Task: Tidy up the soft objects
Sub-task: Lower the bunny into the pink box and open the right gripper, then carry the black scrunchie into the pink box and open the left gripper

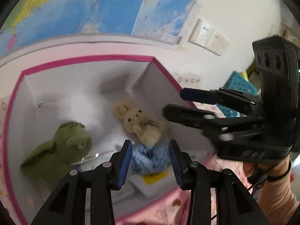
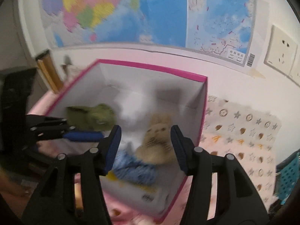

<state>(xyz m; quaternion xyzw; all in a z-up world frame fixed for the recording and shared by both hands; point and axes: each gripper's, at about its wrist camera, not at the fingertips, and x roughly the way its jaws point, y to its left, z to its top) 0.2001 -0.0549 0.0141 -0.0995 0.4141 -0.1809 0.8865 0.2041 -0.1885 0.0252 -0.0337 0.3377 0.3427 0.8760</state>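
Toys lie in the box (image 1: pixel 105 58); both grippers, left (image 1: pixel 150 162) and right (image 2: pixel 145 148), hover half-open, seemingly empty; next, fetch another.

Fuzzy plush rabbit (image 1: pixel 139 121) and frog (image 1: pixel 61 146), knitted blue yarn (image 1: pixel 150 158), inside a matt (white-lined) cardboard box (image 1: pixel 90 60).
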